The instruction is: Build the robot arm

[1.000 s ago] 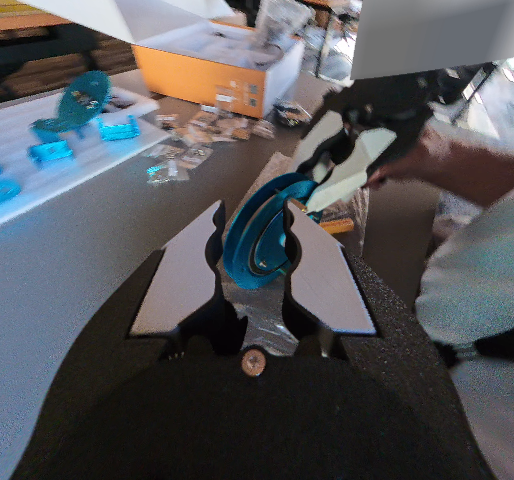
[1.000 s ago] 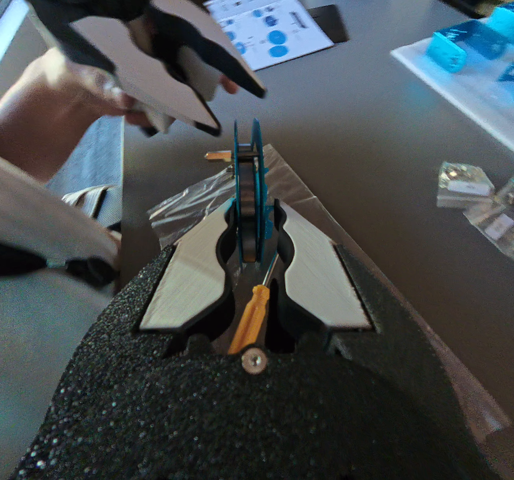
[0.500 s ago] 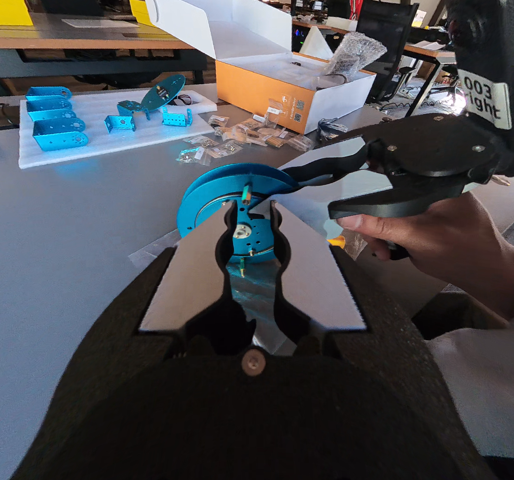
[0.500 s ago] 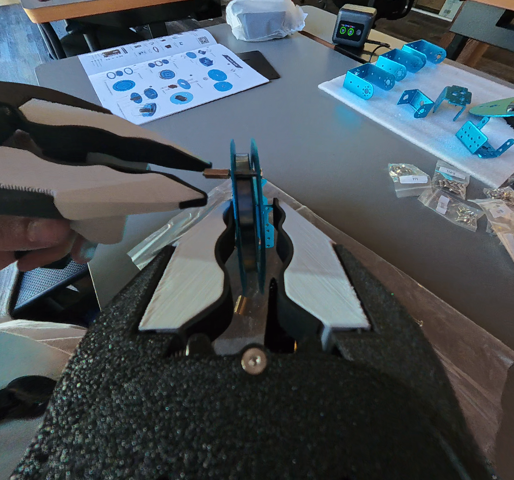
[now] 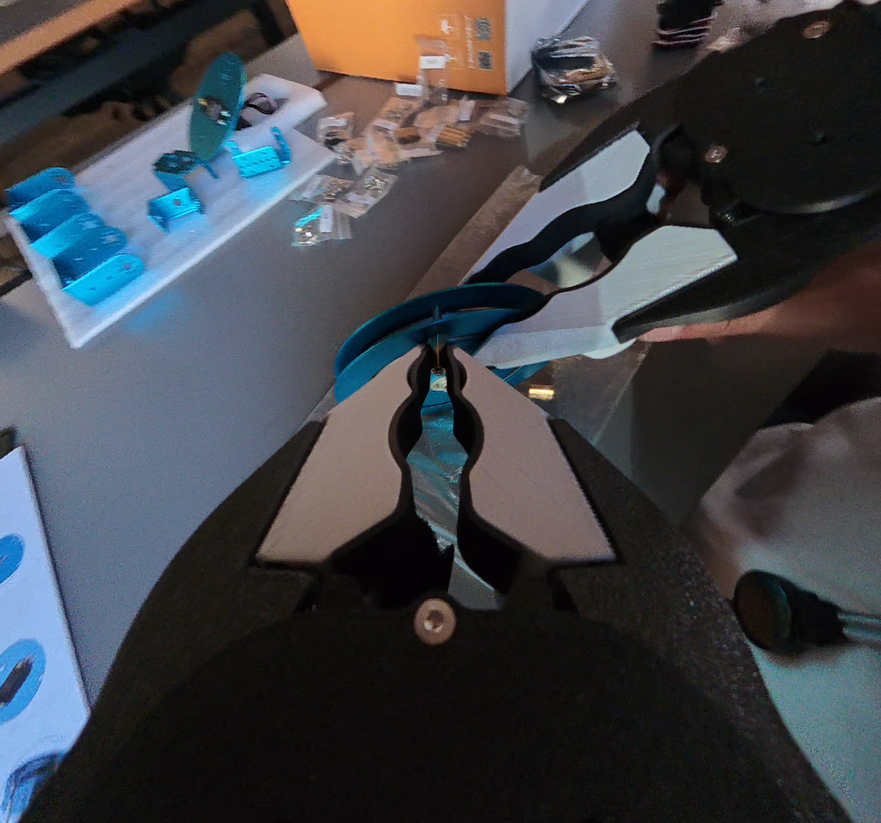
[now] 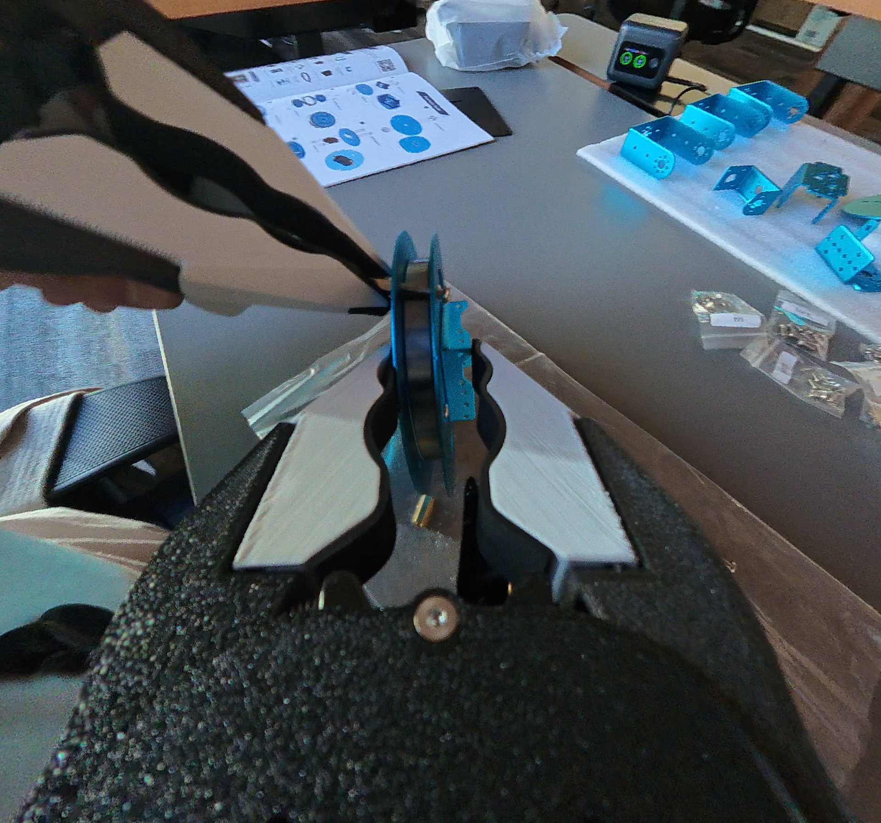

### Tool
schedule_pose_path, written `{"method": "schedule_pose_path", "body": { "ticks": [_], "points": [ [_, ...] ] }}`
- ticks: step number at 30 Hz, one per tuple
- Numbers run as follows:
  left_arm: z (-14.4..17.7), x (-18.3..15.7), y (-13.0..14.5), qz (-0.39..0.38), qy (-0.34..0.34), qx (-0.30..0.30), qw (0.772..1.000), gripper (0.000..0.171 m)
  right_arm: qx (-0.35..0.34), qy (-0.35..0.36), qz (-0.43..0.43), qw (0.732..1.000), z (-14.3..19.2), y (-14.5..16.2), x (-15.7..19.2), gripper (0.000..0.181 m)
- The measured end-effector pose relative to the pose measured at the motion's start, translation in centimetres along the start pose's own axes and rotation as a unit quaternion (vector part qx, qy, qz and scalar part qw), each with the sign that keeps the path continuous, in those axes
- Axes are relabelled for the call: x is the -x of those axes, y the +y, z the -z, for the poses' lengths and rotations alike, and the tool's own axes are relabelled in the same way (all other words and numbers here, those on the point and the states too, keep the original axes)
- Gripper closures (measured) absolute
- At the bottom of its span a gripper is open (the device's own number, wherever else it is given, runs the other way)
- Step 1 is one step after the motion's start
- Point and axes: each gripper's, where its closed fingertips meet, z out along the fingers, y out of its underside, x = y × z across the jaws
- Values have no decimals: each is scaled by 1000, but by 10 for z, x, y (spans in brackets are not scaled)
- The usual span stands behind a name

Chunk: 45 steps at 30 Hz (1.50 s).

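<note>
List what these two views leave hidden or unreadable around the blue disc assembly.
- Left wrist view: whether the left gripper pinches the small brass part; motion blur.
- Right wrist view: the left gripper's tip contact, behind the blue disc assembly.
- Left wrist view: orange box top, cut off.

Two wrist cameras, each close behind its own fingers, face inward from opposite sides over the grey table [image 5: 200,385], sharing the blue disc assembly [image 5: 381,352] [image 6: 419,371] and white foam sheet of brackets [image 6: 743,218].
</note>
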Motion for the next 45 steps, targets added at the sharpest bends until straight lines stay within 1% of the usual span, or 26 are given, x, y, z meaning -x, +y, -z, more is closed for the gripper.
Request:
{"method": "schedule_pose_path", "body": {
  "ticks": [4,7,9,10,11,14,16,19,21,24,27,30,33,36,37,39,41,45],
  "points": [
    [-8,5,-6,-2,59,13,998,167,-31,-69,-12,997,14,-6,0,141],
    [-14,7,-10,-10,97,21,995,168,-52,-133,-7,990,32,-10,-9,142],
    [-15,4,-15,-6,137,17,990,167,-44,-176,-9,983,42,-8,-20,142],
    [-17,5,-16,-7,147,17,989,167,-36,-192,-10,981,45,-8,-26,141],
    [-19,7,-15,-14,150,22,988,167,-31,-207,-7,978,48,-7,-32,143],
    [-21,6,-15,-59,160,31,985,167,-6,-236,22,972,45,-6,-40,145],
    [-18,5,-14,-81,171,34,981,167,7,-260,47,964,37,-6,-34,149],
    [-14,9,-11,-99,176,44,978,167,5,-295,59,954,23,-11,-17,154],
    [-11,9,-8,-121,185,46,974,167,-20,-291,65,954,13,-20,-13,161],
    [-5,9,-4,-155,195,53,967,167,-45,-314,56,947,8,-27,-7,168],
    [-2,9,-2,-165,211,56,962,167,-48,-341,45,938,7,-27,0,166],
    [2,11,1,-178,223,58,957,167,-37,-337,53,939,2,-21,1,164],
    [4,7,3,-182,241,50,952,167,-39,-353,49,934,3,-21,8,164],
    [5,6,5,-197,238,48,950,167,-41,-350,62,934,1,-22,12,170],
    [5,8,5,-198,233,50,951,167,-38,-357,61,931,1,-21,14,176],
    [5,9,6,-200,230,50,951,167,-35,-356,53,932,-1,-22,14,177],
    [7,8,8,-202,230,55,950,167,-30,-358,63,931,0,-22,16,177],
    [8,10,13,-243,206,87,944,165,-25,-346,93,933,-1,-23,20,177]
  ]
}}
